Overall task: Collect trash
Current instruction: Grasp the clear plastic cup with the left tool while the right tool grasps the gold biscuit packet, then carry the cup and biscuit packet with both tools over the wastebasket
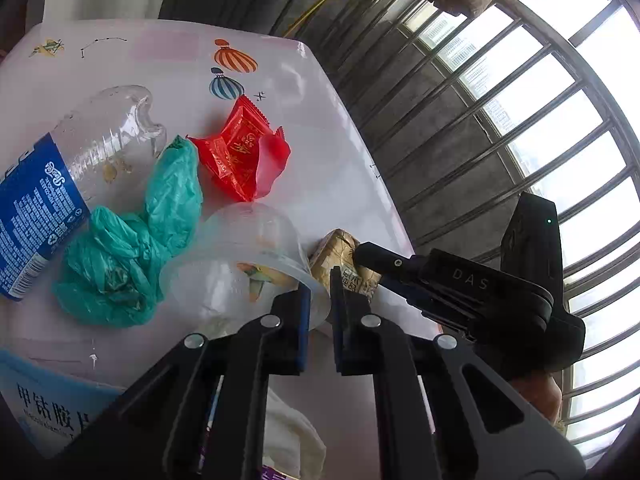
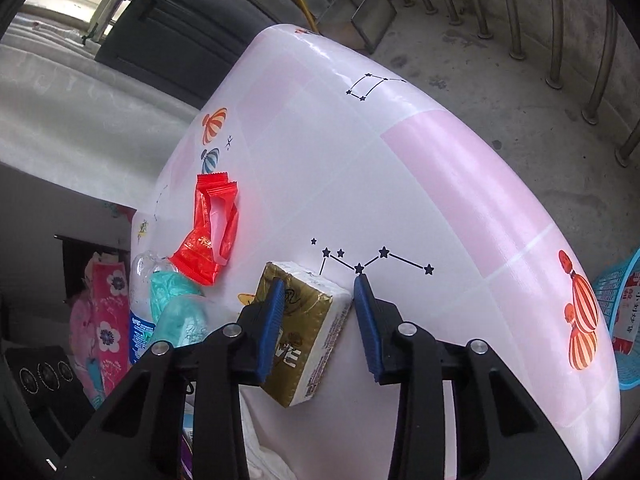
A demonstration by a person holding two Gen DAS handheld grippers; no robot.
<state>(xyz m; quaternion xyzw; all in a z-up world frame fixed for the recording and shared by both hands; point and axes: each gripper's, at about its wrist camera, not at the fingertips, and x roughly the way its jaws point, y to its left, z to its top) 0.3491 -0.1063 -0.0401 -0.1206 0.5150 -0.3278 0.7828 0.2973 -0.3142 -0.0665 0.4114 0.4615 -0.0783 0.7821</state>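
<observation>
Left tool [image 1: 320, 284] pinches the clear cup's [image 1: 240, 256] rim.
Right tool [image 2: 318, 292] gapes around the tissue pack [image 2: 308, 320], half hidden, at the bench [image 2: 400, 184] edge.

My left claw's fingers [image 1: 303, 322] hide the clear cup's [image 1: 240, 264] near rim; the bottle [image 1: 44, 184] runs off the left edge.
</observation>
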